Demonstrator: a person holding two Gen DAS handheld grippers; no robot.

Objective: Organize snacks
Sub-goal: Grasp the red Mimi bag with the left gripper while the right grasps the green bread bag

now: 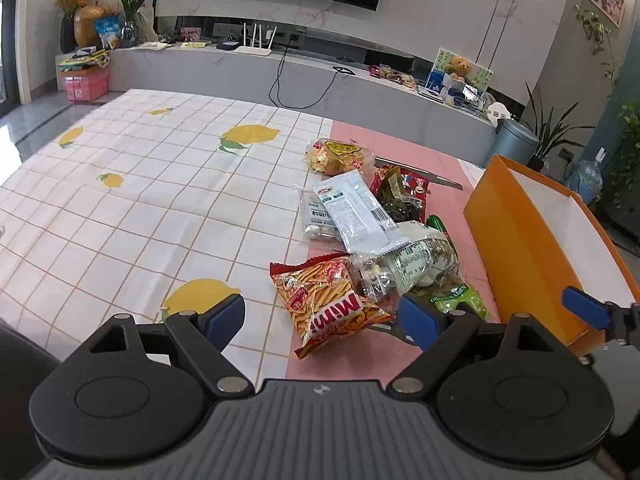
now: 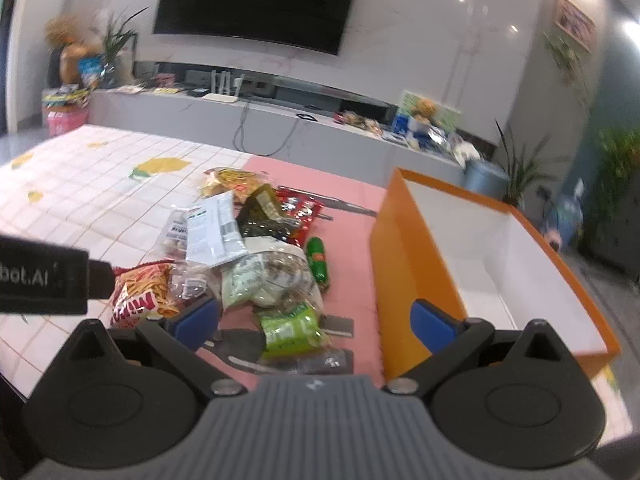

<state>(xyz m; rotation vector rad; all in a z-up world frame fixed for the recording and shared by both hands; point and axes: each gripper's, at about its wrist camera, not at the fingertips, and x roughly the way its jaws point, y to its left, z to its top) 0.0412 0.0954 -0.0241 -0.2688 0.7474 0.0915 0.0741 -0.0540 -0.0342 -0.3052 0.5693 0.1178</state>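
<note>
The orange box [image 2: 416, 256] sits at 3 o'clock and looks white and bare inside. The snack pile [image 1: 372, 240] lies beside it at 12 o'clock. The left gripper [image 1: 322, 316] and right gripper [image 2: 316, 316] are spread wide, holding nothing, low over the snacks.

The table [image 1: 132, 208] is covered by a white grid-pattern cloth printed with yellow lemons; a pink mat [image 1: 424, 164] covers its right portion. A pile of snack packets [image 1: 372, 232] lies across the boundary of cloth and mat, including a red Mimi packet [image 1: 328, 304], a yellow chip bag [image 1: 336, 156] and a green packet [image 2: 290, 330]. An orange box [image 2: 416, 264], white inside, stands on the mat just beside the pile.
</note>
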